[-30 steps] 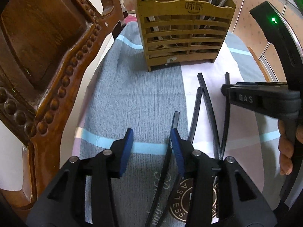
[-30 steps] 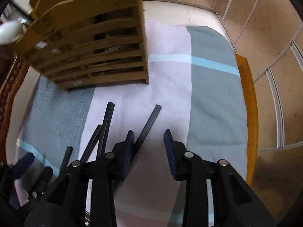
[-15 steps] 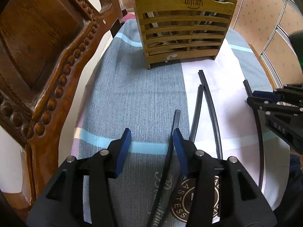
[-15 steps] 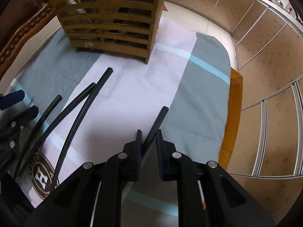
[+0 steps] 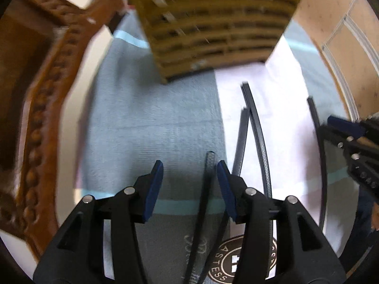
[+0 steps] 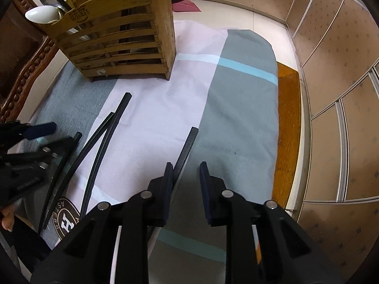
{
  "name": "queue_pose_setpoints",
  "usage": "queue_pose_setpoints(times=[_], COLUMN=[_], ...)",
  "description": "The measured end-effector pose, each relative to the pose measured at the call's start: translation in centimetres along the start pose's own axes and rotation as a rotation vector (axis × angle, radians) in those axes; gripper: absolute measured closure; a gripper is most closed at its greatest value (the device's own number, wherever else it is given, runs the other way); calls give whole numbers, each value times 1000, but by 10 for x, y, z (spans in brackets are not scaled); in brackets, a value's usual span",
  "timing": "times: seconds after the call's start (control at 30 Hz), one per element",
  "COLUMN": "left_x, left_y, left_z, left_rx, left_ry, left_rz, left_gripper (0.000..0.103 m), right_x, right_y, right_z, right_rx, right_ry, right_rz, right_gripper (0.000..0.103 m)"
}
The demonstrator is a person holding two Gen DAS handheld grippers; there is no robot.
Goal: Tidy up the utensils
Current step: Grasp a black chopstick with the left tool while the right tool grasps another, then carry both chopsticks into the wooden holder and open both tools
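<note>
Several black chopsticks lie on a grey and pink cloth. My left gripper (image 5: 190, 175) is open, with one chopstick (image 5: 206, 189) lying between its fingers near the right one. Two more chopsticks (image 5: 257, 130) lie just to its right. My right gripper (image 6: 186, 177) is open; a single chopstick (image 6: 187, 146) lies beside its left finger, tip pointing away. The slatted wooden utensil holder (image 6: 118, 45) stands at the far end with a white spoon (image 6: 40, 14) and metal utensils in it; it also shows, blurred, in the left wrist view (image 5: 213, 28).
A carved wooden chair (image 5: 35, 118) stands close along the left of the cloth. The table's bare wooden edge (image 6: 286, 123) lies to the right, with tiled wall panels (image 6: 336, 71) beyond. The left gripper shows in the right wrist view (image 6: 35, 142).
My right gripper has opened; half a second ago it was nearly shut around the single chopstick. My left gripper has moved forward toward the holder, and the view is blurred by the motion.
</note>
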State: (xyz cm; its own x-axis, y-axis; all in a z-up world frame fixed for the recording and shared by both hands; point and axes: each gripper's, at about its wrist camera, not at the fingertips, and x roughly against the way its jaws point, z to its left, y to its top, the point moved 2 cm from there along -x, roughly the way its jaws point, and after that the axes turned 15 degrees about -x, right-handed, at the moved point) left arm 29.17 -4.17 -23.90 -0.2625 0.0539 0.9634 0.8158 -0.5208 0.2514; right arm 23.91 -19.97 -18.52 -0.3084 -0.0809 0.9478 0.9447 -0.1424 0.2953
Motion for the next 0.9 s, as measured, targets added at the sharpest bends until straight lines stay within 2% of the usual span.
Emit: queue_pose_setpoints(times=[0.03,0.07,0.13,0.3,0.43,0.47,0.6,0.67,0.7,0.73,0.77,0.9], left_x=[-1,-2,-2,-2,-4,-4,-6,-7,-5,-4,-5,5], left_y=[1,2,1,-6,-5,-5,-2,-1,-1,0,0,4], left_z=[0,2,7,26,29,29,28,25,23,22,22,20], left_rx=[0,-1,18,60,67,65,50,50,50,46,42,72], left_ry=[3,1,-12,-5,10,6,14,-8,-25,-36,-32,-52], left_rz=[-3,-1,5,19,26,25,24,18,15,13,15,-28], left_gripper=[55,59,72,72,60,60,61,71,78,91,96,96], right_x=[1,2,2,-3,-10,-12,-24,-26,-27,-27,-27,-22], right_y=[-2,-2,0,9,24,27,31,32,32,32,32,30], right_z=[0,0,-2,-8,-4,-3,9,17,19,21,23,30], right_rx=[0,2,1,-18,-52,-57,-48,-20,-12,-1,4,7], right_ry=[0,-1,0,4,-1,2,-72,-114,-124,-123,-105,-61], right_rz=[-1,-3,-2,9,30,37,65,67,68,73,81,86], right_gripper=[80,80,80,80,72,70,68,67,69,73,88,96])
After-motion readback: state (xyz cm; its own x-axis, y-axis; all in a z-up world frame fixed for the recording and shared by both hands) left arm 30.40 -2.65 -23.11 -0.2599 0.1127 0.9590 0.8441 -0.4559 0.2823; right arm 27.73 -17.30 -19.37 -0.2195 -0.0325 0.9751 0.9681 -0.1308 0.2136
